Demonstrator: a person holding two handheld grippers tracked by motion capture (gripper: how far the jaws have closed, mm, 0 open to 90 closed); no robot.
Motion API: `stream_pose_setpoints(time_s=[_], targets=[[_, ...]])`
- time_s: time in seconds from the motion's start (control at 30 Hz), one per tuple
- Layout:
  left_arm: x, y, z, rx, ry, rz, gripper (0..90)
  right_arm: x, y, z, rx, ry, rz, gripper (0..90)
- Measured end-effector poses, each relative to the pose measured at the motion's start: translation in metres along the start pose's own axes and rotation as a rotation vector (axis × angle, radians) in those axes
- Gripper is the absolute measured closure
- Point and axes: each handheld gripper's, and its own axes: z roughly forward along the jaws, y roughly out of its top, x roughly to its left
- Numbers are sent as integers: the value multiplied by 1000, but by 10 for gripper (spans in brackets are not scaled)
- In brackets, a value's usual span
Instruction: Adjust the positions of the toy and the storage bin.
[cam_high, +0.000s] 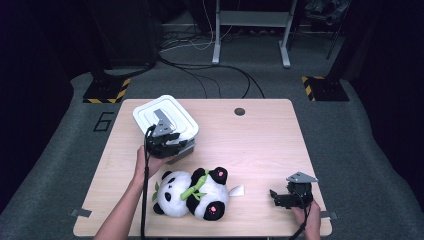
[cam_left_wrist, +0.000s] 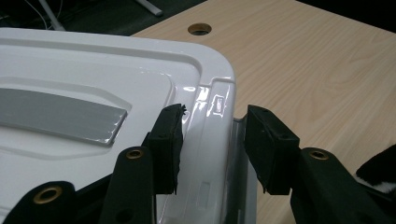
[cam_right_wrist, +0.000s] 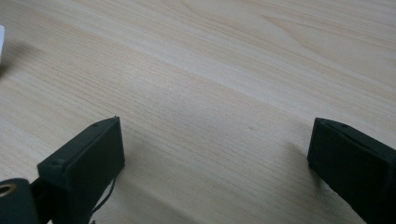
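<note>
The left gripper (cam_left_wrist: 212, 140) is working at the white lid (cam_high: 165, 118) of a clear plastic box (cam_left_wrist: 240, 163), which is sitting toward the far left corner of the worktop (cam_high: 260, 145). Its jaws are straddling the lid's rim at one corner: in the left gripper view one pad is lying on the lid's top, and the other is standing just off the rim on the outside, with a gap showing between it and the plastic. So the jaws are set fairly narrow around the rim but are not clamping it yet. I judge the step in hand to be getting a hold on the lid's edge so as to lift it off. The next move is calling for the jaws to close firmly on the rim, then a lift at that corner without dragging the whole box along.

The lid is lying flat on the box, a grey strip (cam_left_wrist: 56, 114) across its top, so what is inside cannot be made out.

The right gripper (cam_high: 292, 196) is resting near the worktop's near right corner, jaws wide and holding nothing. A plush panda (cam_high: 192, 192) is lying by the near edge, between the two hands.
</note>
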Motion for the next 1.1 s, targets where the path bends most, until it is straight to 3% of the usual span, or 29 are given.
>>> stream_pose_setpoints(time_s=[0.03,0.27,0.4,0.5,0.6,0.67,0.73,0.8,0.93,0.97,1.1], targets=[[1,0,2,-10,-7,-21,579,0,0,0,-1,1,0,31],[-5,6,10,0,22,-25,565,0,0,0,-1,1,0,31],[-6,8,9,33,38,-6,433,0,0,0,0,1,3,31],[-3,6,1,37,28,-5,355,0,0,0,-2,1,0,32],[4,-1,-20,18,44,16,316,0,0,0,-1,1,3,32],[6,-3,-25,10,51,12,274,0,0,0,-2,1,0,32],[16,-11,-40,-17,75,-5,263,0,0,0,0,2,3,31],[24,-15,-43,-6,83,-24,254,0,0,0,-1,1,3,32],[31,-20,-44,2,69,-30,234,0,0,0,-1,2,0,31],[30,-22,-45,6,47,-15,229,0,0,0,-1,1,0,31],[27,-28,-44,10,24,27,242,0,0,0,-1,1,0,31]])
